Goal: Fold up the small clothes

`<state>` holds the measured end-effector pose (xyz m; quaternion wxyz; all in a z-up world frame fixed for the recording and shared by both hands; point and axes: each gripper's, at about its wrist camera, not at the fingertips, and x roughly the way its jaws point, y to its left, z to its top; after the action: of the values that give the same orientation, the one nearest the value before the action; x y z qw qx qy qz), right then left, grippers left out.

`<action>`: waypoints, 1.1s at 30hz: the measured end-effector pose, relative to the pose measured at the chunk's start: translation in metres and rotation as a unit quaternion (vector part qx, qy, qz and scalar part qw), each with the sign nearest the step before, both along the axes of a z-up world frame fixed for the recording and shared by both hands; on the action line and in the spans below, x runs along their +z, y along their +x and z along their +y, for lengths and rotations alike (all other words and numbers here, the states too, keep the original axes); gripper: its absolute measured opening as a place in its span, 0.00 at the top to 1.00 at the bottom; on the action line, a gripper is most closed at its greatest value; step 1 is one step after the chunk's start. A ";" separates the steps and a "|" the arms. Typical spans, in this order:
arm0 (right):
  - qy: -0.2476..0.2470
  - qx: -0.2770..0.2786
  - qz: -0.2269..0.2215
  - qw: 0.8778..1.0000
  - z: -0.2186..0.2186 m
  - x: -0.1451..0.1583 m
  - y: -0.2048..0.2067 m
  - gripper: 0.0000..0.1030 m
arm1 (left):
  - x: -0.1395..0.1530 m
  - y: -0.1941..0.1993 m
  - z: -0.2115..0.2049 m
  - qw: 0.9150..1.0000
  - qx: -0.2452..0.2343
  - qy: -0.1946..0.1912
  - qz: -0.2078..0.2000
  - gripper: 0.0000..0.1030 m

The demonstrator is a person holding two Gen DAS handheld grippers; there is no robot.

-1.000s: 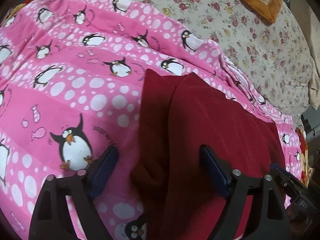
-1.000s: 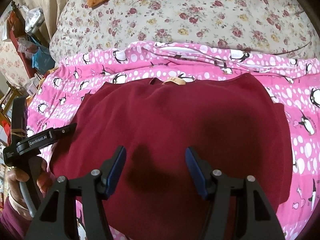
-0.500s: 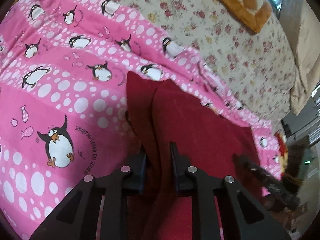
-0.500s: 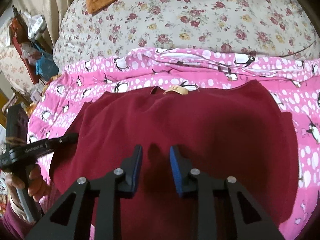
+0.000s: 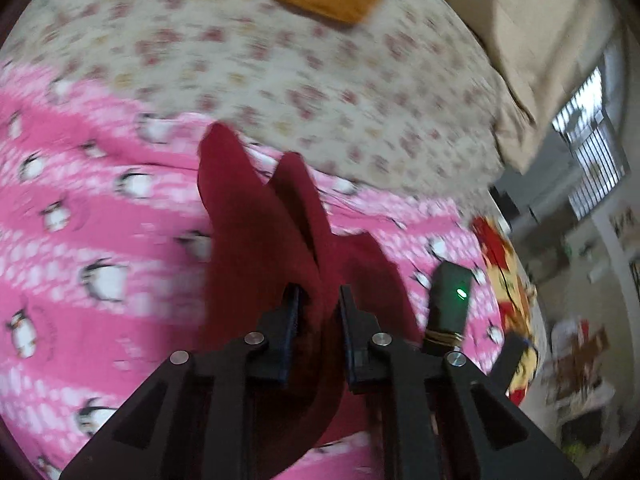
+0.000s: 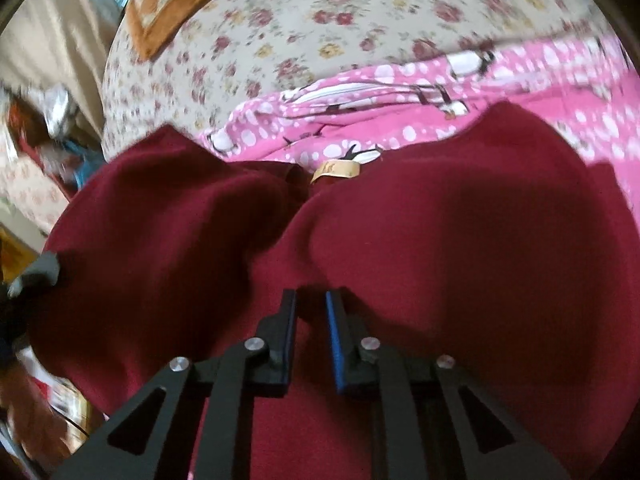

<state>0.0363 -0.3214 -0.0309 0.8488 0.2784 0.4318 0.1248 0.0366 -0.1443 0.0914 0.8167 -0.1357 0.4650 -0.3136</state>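
My left tongs (image 5: pixel 319 300) are clenched on a bunched edge of a dark red garment (image 5: pixel 256 220), whose cloth rises in two peaks above a pink penguin-print blanket (image 5: pixel 80 220). My right tongs (image 6: pixel 311 304) pinch a fold in the same garment's middle, puckering it. A tan neck label (image 6: pixel 336 169) shows at its far edge. A floral bedsheet (image 6: pixel 320 20) lies beyond.

Garment (image 6: pixel 460 240) lies on blanket (image 6: pixel 360 128), floral sheet (image 6: pixel 360 12) behind.
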 end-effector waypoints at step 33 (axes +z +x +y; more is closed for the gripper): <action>0.250 -0.105 -0.005 0.962 -0.070 -0.016 -0.030 0.44 | -0.048 -0.033 0.008 0.998 0.016 0.066 0.016 0.91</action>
<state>0.0060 -0.3917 -0.0472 0.7626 0.5254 0.3504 0.1402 0.0039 -0.1362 0.0438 0.8210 -0.0942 0.4957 -0.2672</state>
